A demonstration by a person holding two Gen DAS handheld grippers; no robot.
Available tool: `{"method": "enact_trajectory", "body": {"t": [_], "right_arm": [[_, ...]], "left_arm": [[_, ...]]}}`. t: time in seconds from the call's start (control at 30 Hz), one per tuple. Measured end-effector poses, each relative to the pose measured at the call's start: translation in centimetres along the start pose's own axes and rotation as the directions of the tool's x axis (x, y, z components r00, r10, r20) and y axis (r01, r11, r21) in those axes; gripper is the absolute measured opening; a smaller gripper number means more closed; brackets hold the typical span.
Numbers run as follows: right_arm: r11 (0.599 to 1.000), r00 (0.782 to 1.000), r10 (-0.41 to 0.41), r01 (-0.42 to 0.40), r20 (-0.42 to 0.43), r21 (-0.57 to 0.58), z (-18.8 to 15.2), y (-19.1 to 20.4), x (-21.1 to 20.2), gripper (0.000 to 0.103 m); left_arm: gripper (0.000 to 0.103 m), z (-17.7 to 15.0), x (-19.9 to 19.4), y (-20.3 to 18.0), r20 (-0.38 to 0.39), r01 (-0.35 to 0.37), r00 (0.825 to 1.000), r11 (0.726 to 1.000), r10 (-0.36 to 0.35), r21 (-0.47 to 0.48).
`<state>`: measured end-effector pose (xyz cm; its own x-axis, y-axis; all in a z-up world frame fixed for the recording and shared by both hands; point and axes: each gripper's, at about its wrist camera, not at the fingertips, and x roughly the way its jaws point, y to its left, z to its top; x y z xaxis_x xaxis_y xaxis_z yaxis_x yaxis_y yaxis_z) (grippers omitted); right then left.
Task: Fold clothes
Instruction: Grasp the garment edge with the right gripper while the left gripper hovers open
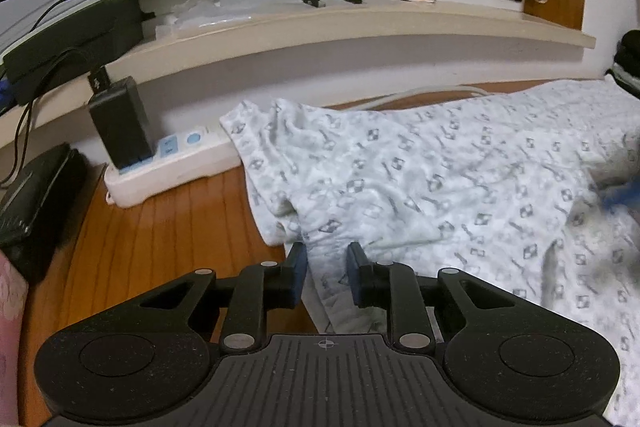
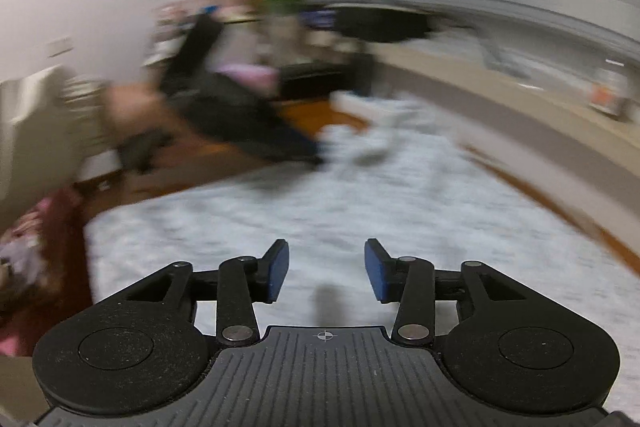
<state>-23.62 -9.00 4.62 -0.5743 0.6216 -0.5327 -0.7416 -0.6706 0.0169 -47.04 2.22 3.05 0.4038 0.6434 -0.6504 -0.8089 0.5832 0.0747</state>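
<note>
On the wooden floor (image 1: 168, 227), the left gripper (image 1: 327, 259) straddles the shirt (image 1: 420, 187) edge.

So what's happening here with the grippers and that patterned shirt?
A person is folding a pale patterned shirt spread on a wooden floor, one gripper in each hand. The left gripper sits at the shirt's edge near a sleeve, jaws apart with cloth between them, not pinched. The right gripper hangs open over the fabric; its view is blurred.

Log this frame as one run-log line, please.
stage: fold not begun | garment: patterned, spread flat on wooden floor | left gripper: open over garment edge | right gripper: open, empty, view blurred
</note>
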Motion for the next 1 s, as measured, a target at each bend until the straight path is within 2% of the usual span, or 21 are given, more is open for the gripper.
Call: {"method": "enact_trajectory", "body": {"t": [0.23, 0.3, 0.5, 0.77, 0.87, 0.93, 1.0], "right_arm": [[0.978, 0.983, 0.186, -0.186, -0.010, -0.093, 1.2, 9.8, 3.5, 0.049], [0.968, 0.977, 0.211, -0.211, -0.019, -0.138, 1.4, 12.1, 4.1, 0.050], [0.953, 0.977, 0.206, -0.213, -0.054, -0.214, 1.4, 15.2, 5.4, 0.054], [0.944, 0.990, 0.121, -0.137, -0.070, -0.301, 0.2, 16.0, 6.0, 0.055], [0.931, 0.997, 0.070, -0.081, -0.046, -0.356, -0.5, 16.5, 6.1, 0.045], [0.943, 0.995, 0.090, -0.097, -0.035, -0.319, -0.3, 15.9, 5.7, 0.015], [0.955, 0.991, 0.128, -0.133, -0.036, -0.265, 0.1, 15.2, 5.2, 0.008]], "left_arm": [[0.025, 0.3, 0.5, 0.3, 0.002, 0.002, 1.000, 1.000, -0.002, 0.000], [0.025, 0.2, 0.4, 0.3, 0.003, 0.000, 1.000, 1.000, 0.000, -0.004], [0.025, 0.2, 0.4, 0.3, 0.005, -0.006, 1.000, 1.000, 0.006, -0.016], [0.025, 0.1, 0.2, 0.4, -0.006, -0.003, 1.000, 1.000, 0.003, -0.025], [0.025, -0.1, 0.0, 0.6, -0.013, 0.001, 1.000, 0.999, -0.001, -0.033], [0.026, -0.2, -0.3, 0.8, -0.024, 0.003, 1.000, 0.999, -0.004, -0.042], [0.026, -0.3, -0.8, 1.1, -0.044, 0.005, 0.999, 0.999, -0.007, -0.054]]}}
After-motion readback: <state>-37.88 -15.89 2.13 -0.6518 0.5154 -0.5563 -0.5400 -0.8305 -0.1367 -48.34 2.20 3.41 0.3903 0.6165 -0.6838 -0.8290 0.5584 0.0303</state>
